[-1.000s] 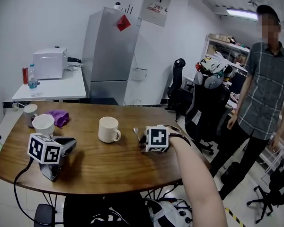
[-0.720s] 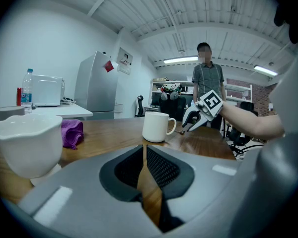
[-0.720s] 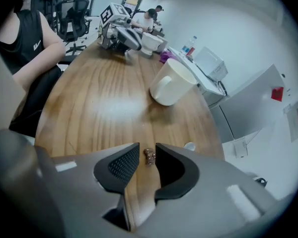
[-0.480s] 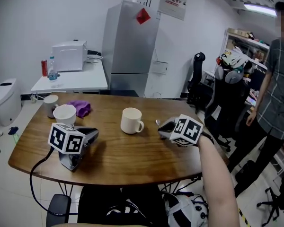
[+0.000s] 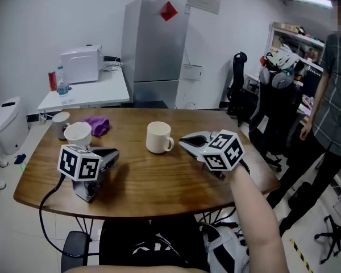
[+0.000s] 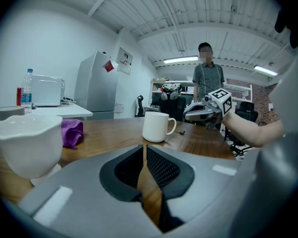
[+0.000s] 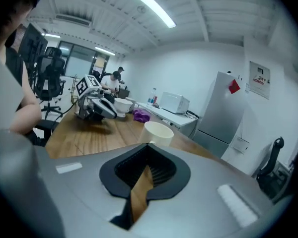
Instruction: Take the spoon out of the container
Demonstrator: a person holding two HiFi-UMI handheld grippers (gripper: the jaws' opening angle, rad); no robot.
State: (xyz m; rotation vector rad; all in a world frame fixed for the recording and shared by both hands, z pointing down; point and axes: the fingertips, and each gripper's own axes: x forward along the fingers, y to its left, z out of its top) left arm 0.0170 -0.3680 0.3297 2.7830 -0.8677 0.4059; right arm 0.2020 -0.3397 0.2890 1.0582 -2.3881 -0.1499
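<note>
A white mug (image 5: 158, 137) stands upright mid-table; I see it too in the left gripper view (image 6: 158, 127) and the right gripper view (image 7: 158, 132). A small metal piece, apparently the spoon (image 6: 181, 131), lies on the wood just right of the mug; in the head view it is hidden behind my right gripper. My right gripper (image 5: 183, 141) hovers above the table right of the mug, shut and empty (image 7: 148, 146). My left gripper (image 5: 110, 153) rests on the table at the left, shut with nothing between its jaws (image 6: 143, 146).
A white cup (image 5: 78, 134), a grey cup (image 5: 61, 124) and a purple cloth (image 5: 96, 125) sit at the table's far left. A person (image 5: 329, 95) stands at the right beside office chairs (image 5: 271, 118). A fridge (image 5: 153, 50) stands behind the wooden table (image 5: 159, 181).
My right gripper has lifted off the table beside the spoon and swung left toward the mug. The left gripper has stayed in place on the table.
</note>
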